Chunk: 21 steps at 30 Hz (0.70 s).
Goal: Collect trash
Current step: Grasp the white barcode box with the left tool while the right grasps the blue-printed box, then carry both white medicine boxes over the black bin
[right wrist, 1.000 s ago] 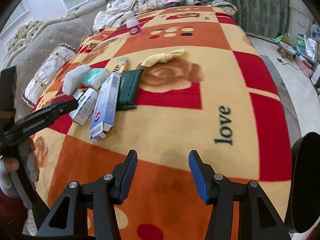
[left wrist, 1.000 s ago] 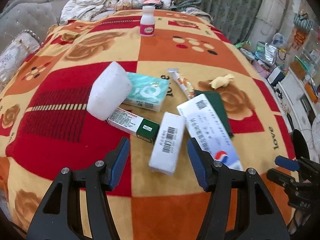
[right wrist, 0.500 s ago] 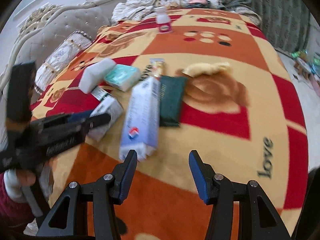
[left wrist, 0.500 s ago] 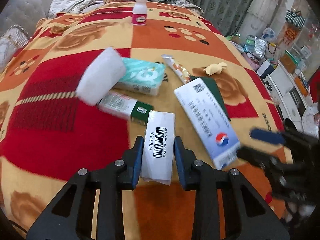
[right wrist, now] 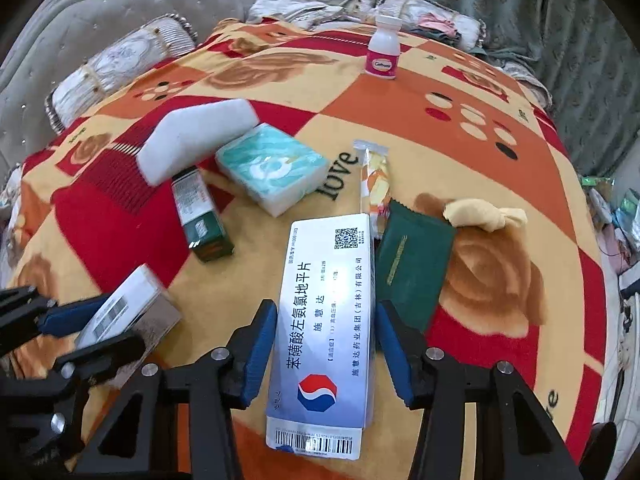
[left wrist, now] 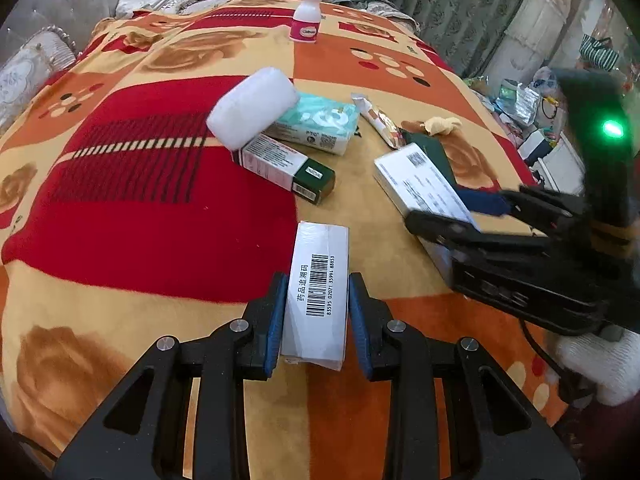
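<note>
Several pieces of trash lie on a patterned blanket (left wrist: 132, 208). My left gripper (left wrist: 316, 312) is shut on a small white barcode box (left wrist: 318, 288), also seen at the left of the right wrist view (right wrist: 120, 312). My right gripper (right wrist: 326, 344) is open, its fingers on either side of a long white-and-blue medicine box (right wrist: 326, 320) without touching it; that box also shows in the left wrist view (left wrist: 420, 188). Near it lie a green-and-white box (right wrist: 200, 216), a teal tissue pack (right wrist: 272, 168), a white foam block (right wrist: 196, 136), a dark green packet (right wrist: 412, 264), an orange sachet (right wrist: 374, 176) and a yellow wad (right wrist: 484, 216).
A white bottle with a pink label (right wrist: 384, 50) stands at the far side of the blanket. Cushions (right wrist: 120, 64) and a grey sofa (right wrist: 60, 40) lie behind and to the left. Clutter sits on the floor at the right (left wrist: 520, 100).
My left gripper has closed on the barcode box. My right gripper has moved left across the blanket and now straddles the long medicine box.
</note>
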{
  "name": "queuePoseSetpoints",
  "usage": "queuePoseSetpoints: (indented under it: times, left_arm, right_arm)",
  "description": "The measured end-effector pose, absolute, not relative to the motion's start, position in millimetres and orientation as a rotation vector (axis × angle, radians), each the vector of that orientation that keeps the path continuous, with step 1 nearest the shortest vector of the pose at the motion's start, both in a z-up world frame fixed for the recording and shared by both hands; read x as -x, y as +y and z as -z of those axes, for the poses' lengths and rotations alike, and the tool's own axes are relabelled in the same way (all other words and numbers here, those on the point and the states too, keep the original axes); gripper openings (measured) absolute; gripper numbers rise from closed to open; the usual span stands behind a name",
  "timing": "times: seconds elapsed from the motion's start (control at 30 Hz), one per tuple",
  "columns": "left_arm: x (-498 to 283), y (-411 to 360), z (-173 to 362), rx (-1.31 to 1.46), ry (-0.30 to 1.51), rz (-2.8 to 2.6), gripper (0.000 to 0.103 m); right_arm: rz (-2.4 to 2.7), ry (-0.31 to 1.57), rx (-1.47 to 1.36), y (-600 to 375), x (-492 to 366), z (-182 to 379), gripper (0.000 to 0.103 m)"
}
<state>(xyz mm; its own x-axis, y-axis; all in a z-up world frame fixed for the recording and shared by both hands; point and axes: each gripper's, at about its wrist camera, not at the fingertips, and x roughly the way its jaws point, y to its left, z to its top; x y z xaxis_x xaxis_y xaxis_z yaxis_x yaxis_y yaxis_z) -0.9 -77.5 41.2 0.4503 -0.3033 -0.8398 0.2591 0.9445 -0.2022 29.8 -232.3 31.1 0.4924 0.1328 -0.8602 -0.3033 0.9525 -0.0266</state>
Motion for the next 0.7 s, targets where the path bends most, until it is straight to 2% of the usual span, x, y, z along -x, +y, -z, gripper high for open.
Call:
queuePoseSetpoints:
  times: [0.2,0.47,0.7]
  left_arm:
    - [1,-87,-35,0.037,1.055,0.336,0.028]
    - [-3,-94,-26,0.039,1.071,0.308,0.028]
    - [6,-104,-36,0.023,1.048,0.343,0.026]
  right_arm:
    - [-0.336,1.066,0.068,-263,13,-38,0.049]
    - [-0.306,1.11,0.021,-280,45,-20,0.05]
    - [-0.322,1.037,-0.014,-287,58,-28,0.049]
